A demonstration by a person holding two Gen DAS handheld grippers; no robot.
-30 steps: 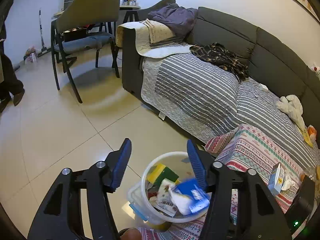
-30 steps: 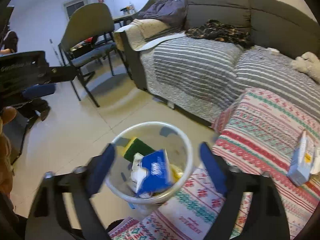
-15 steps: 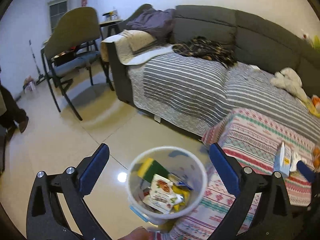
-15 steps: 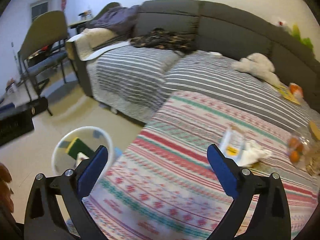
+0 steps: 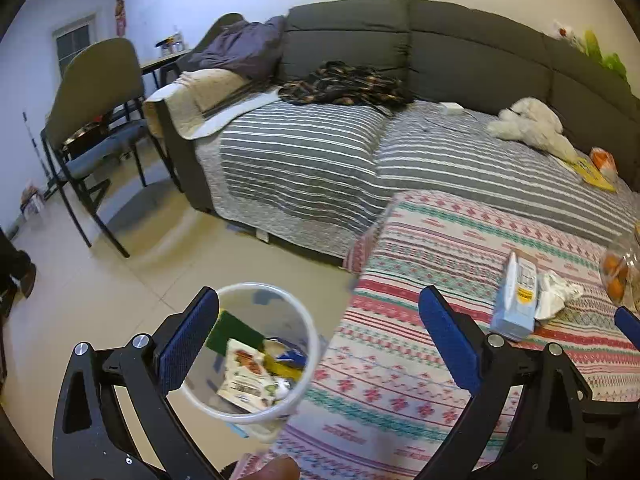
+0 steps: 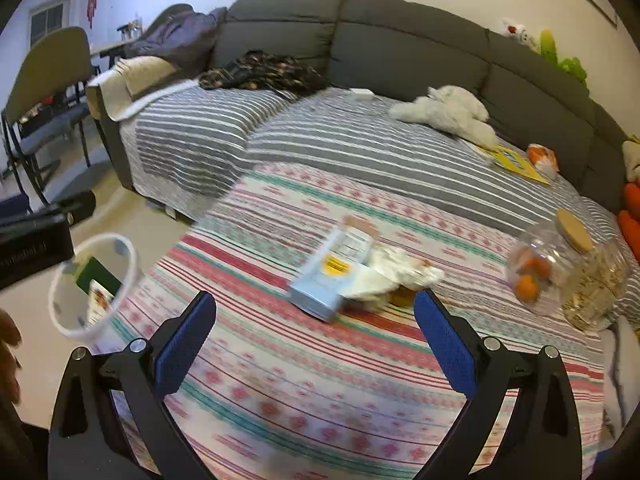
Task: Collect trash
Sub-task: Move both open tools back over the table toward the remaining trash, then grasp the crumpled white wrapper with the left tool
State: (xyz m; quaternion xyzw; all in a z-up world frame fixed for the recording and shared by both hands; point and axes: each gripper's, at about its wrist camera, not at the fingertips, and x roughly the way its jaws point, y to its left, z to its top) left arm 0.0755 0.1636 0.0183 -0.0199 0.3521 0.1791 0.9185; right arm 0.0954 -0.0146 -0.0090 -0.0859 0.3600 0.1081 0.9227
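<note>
Gaping left gripper over bin, spread right gripper alone showing jar

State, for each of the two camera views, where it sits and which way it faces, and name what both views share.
Left wrist: on the left gripper, fingers apart, facing the white bin on the floor beside the patterned cover.
Right wrist: on the right gripper, fingers apart, facing the blue carton on that cover.
Shared: bin, carton, grey sofa.
</note>
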